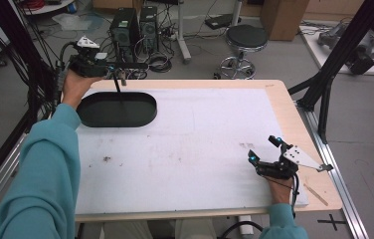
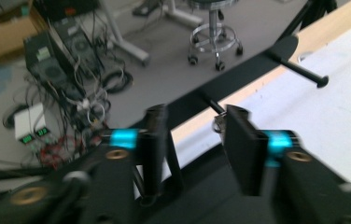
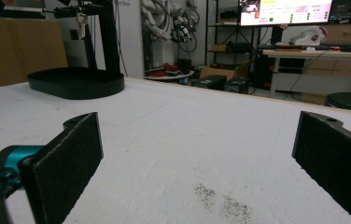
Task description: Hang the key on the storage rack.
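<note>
A black oval tray point(image 1: 91, 119) stands at the far left of the white table mat, with a thin black post point(image 1: 120, 92) rising from it to a horizontal bar point(image 1: 130, 64). A small silvery thing point(image 2: 217, 124) hangs from the bar. My left gripper point(image 1: 118, 70) is raised at the bar. In the left gripper view its jaws point(image 2: 194, 116) stand apart on either side of the silvery thing, which sits close to one pad. My right gripper point(image 1: 263, 148) rests on the mat near the right edge, open wide, with nothing between its pads point(image 3: 73, 154). The tray point(image 3: 75, 83) and the hanging thing point(image 3: 81, 19) lie far ahead of it.
A thin wooden stick point(image 1: 316, 194) lies on the bare wood at the table's right front corner. Dark smudges point(image 3: 222, 203) mark the mat. Beyond the far edge are computer towers point(image 1: 135, 27), a stool point(image 1: 244, 42) and cables. Black frame struts point(image 1: 331, 74) rise at the right.
</note>
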